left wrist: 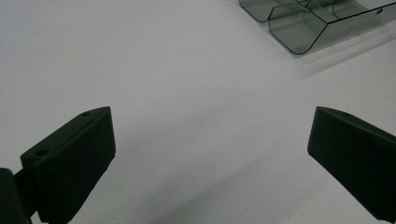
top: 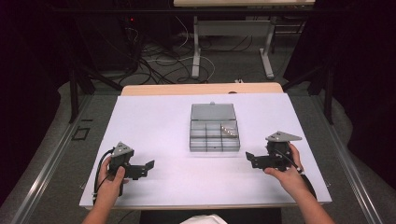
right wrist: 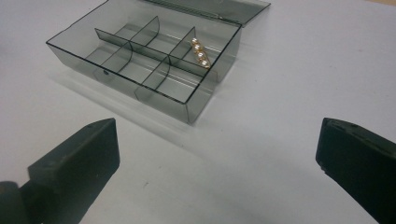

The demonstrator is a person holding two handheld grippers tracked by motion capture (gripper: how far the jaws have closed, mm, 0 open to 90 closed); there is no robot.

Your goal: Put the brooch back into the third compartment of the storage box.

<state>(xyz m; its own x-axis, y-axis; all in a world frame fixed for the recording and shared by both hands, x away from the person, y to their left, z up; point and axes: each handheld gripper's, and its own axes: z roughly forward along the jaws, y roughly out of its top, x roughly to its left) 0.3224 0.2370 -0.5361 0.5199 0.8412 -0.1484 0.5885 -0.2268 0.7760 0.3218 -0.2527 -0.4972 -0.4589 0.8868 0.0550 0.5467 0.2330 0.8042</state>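
Observation:
A smoky clear plastic organizer box (top: 214, 136) sits open at the middle of the white table, its lid laid flat behind it. Dividers split it into several compartments. A gold clip with pearls (top: 228, 130) lies in the back right compartment, also visible in the right gripper view as the gold pearl clip (right wrist: 201, 54) inside the box (right wrist: 140, 70). My left gripper (top: 150, 165) stands open to the box's front left, nothing between its jaws (left wrist: 210, 154); a corner of the box (left wrist: 308, 28) shows far off. My right gripper (top: 249, 157) stands open at the box's front right, empty (right wrist: 215, 158).
The white tabletop (top: 154, 121) ends in a wooden strip (top: 201, 88) at the back. Beyond it stand a metal table frame (top: 231, 42) and tangled cables (top: 159, 60) on the floor. A metal rail (top: 42, 172) runs along the left side.

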